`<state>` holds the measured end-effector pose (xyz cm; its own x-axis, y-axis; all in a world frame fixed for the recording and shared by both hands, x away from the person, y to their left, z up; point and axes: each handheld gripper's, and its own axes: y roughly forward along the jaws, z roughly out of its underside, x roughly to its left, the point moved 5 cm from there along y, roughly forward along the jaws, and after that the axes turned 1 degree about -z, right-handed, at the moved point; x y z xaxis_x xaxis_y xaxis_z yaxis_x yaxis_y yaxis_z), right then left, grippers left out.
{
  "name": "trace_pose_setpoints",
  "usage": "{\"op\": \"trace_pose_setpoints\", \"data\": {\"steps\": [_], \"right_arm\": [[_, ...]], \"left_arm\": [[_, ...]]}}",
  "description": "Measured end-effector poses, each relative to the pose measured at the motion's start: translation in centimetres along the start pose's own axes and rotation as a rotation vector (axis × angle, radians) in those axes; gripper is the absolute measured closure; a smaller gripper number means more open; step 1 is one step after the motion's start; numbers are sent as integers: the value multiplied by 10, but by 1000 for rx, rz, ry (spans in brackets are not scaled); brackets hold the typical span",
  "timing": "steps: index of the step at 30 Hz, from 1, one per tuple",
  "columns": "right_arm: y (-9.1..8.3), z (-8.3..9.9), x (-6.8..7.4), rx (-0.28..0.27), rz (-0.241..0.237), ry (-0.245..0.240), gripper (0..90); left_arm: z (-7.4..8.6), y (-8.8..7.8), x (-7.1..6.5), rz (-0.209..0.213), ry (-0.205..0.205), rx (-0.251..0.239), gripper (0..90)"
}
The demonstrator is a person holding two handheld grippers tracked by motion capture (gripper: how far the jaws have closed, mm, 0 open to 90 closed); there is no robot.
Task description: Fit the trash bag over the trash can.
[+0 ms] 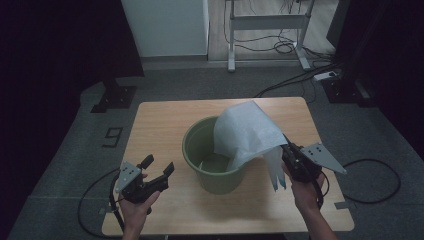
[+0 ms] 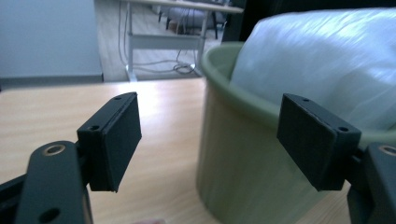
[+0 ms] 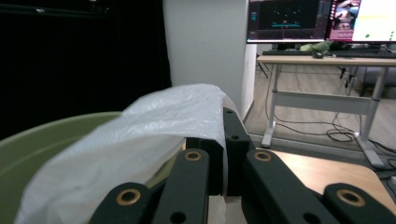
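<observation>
Plastic bag (image 1: 247,132) hung clamped in the right gripper (image 1: 289,151), billowing up and leftward from it over the green bucket (image 1: 212,177), long axis slanting upward. Left gripper (image 1: 159,167) stood open, empty, beside the bucket's wall. Thin film could probably slip or tear from that single pinch.

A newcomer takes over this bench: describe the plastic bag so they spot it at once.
Start at the wooden table; near its middle stands a green bucket. The plastic bag billows over the bucket's right rim, pinched in the shut right gripper. It is the one thin, whitish, crinkled thing there.
</observation>
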<state>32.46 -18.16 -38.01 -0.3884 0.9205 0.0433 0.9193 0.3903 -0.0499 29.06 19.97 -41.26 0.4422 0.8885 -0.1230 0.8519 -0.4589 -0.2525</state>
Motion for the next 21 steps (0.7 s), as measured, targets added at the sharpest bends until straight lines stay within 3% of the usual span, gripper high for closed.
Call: {"op": "trace_pose_setpoints", "data": {"steps": [6,9,11,16,21], "right_arm": [[9,-17,15,-16,-24,-13,888],[13,-22,25,-14,-42,-29,887],[16,-22,33,-1,-56,-37,887],[22,-24,43,15,-79,-49,886],[24,-25,47,15,-88,-43,886]], "left_arm": [[-19,6,-22,29,49,-13,216],[-23,9,-31,29,64,-21,214],[-24,11,-35,7,80,-22,210],[-28,17,-41,-7,83,-26,208],[-34,27,-53,14,94,-22,204]]}}
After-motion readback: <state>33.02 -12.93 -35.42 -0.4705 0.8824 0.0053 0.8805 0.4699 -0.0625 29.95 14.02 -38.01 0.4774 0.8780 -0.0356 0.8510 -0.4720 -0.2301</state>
